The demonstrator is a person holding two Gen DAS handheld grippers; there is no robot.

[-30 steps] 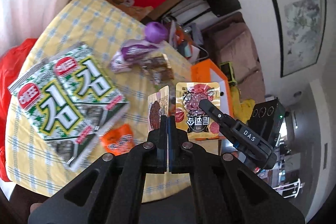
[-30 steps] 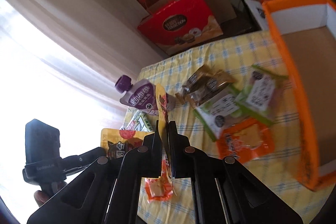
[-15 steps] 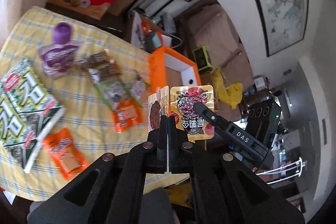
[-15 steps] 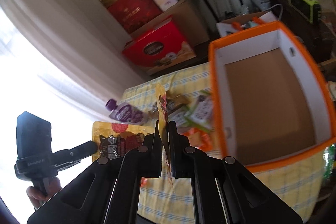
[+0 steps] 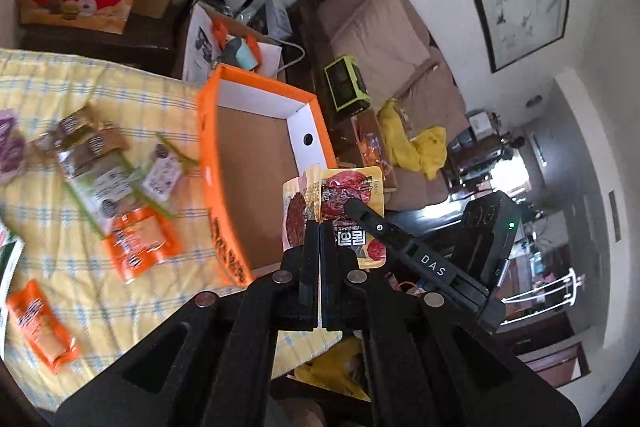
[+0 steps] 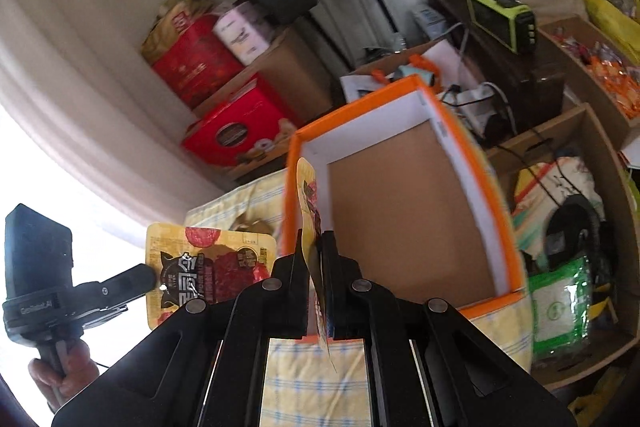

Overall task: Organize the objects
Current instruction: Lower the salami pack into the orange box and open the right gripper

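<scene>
In the left wrist view, the left claw [image 5: 320, 227] is fully closed, and its two fingers pinch the near edge of a yellow packet [image 5: 294, 215] with a dark round picture. This packet stands upright above the near part of the orange box [image 5: 208, 147]. Just to the right, the right claw [image 5: 354, 207] reaches in from the right side and grips a second packet [image 5: 356, 195], yellow with red meat pictures and Korean letters. The two packets are side by side and seem to touch. The box is open, with bare brown cardboard on its floor. To its left, on the yellow checked tabletop [image 5: 52, 79], lie several snack bags [image 5: 138, 243], orange and green ones.

In the right wrist view, the right claw [image 6: 316, 247] is almost closed on its packet [image 6: 310, 203], which shows here edge-on and hangs a little below the fingers. It is over the near left corner of the box [image 6: 472, 155]. At the left, the left claw [image 6: 150, 277] holds its packet [image 6: 208, 267] flat toward the camera, and a hand [image 6: 64, 371] grips the handle below it. The tabletop [image 6: 312, 387] shows under the claw.
</scene>
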